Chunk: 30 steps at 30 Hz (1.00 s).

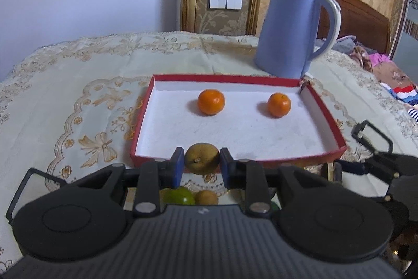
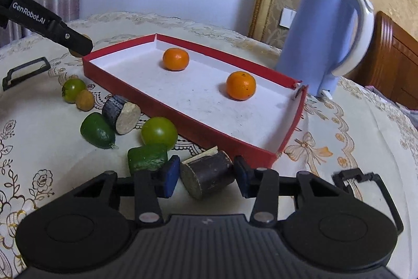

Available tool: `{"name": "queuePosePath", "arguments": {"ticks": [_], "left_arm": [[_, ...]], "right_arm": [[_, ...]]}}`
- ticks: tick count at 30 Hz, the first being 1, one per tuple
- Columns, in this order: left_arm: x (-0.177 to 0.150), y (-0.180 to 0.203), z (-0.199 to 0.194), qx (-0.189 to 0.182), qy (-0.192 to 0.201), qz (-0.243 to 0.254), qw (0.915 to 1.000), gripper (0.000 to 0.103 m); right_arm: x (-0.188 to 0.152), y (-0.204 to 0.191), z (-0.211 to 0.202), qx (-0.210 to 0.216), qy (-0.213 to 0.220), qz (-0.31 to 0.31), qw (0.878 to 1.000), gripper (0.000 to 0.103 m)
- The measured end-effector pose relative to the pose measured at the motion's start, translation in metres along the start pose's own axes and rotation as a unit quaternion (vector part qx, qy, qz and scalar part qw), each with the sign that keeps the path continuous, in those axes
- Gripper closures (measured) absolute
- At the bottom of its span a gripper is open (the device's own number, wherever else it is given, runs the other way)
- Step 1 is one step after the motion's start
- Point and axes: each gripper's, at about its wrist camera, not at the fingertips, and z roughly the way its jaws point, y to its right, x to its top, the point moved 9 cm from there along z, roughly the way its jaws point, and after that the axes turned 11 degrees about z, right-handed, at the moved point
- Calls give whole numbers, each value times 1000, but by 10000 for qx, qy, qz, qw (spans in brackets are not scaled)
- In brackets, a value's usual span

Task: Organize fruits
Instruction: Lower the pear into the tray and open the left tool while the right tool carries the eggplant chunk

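- The table under its cream embroidered cloth (image 1: pixel 78 85) carries everything, and a blue kettle (image 1: pixel 287 33) stands just behind the far right corner of the tray.
- The red tray (image 1: pixel 324 109), white inside, holds two oranges, well apart: one toward the left (image 1: pixel 211 101), one toward the right (image 1: pixel 279 104).
- My left gripper (image 1: pixel 201 166) pinches a brownish-green round fruit (image 1: pixel 202 158) between its blue pads, at the tray's near rim.
- My right gripper (image 2: pixel 206 175) has a dark cut cylinder piece (image 2: pixel 209 175) lying between its fingers; the left pad seems to touch it, the right I cannot tell, so I cannot say the grip is firm.
- Only my right camera shows the loose pile beside the tray's long side: a green round fruit (image 2: pixel 159 133), a green chunk (image 2: pixel 147 158), a green oval fruit (image 2: pixel 97 130), a second cut cylinder (image 2: pixel 121 114), another green round fruit (image 2: pixel 73 89) and a small brown one (image 2: pixel 85 100) touching it.
- My left camera catches just two of these under my fingers.
- From the right camera, my left gripper's arm reads "GenRobot.AI" (image 2: pixel 28 13) in white.
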Motion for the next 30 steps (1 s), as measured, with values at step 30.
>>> {"name": "queuePosePath", "arguments": {"ticks": [30], "left_arm": [[60,57,124,455,-227,741,9960,77]], "right_arm": [[11,23,-75,-296,835,704,9936,59]]}}
